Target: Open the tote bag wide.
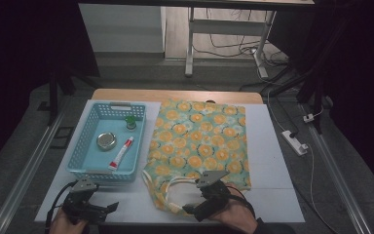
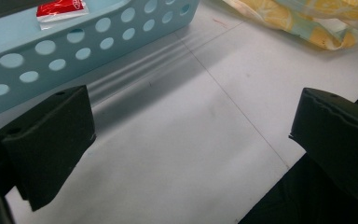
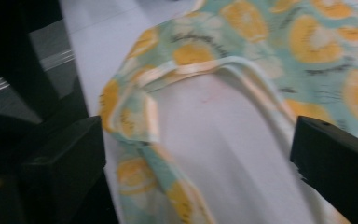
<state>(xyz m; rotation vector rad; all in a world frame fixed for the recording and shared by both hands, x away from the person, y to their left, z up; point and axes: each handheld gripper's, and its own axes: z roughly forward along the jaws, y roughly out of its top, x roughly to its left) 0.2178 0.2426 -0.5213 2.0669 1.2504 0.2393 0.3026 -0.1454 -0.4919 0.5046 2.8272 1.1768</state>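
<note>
- My right hand-held gripper (image 1: 191, 208) sits at the near edge of the desk (image 1: 272, 161), jaws wide apart and holding nothing.
- In the right gripper view, the handle loop (image 3: 242, 77) of the orange-print bag (image 1: 199, 141) lies on the desk between those jaws, untouched by the pads.
- The bag lies flat, just right of the blue basket (image 1: 85, 146).
- My left hand-held gripper (image 1: 109, 208) rests near the basket's front wall, jaws wide, bare desk between them.
- The basket holds a tube (image 1: 121, 152), a round tin (image 1: 106, 141) and a green-capped jar (image 1: 131, 122).

The left gripper (image 2: 191, 135) is hovering with jaws apart over the white table (image 2: 191, 140), near the blue basket (image 2: 51, 51).
</note>
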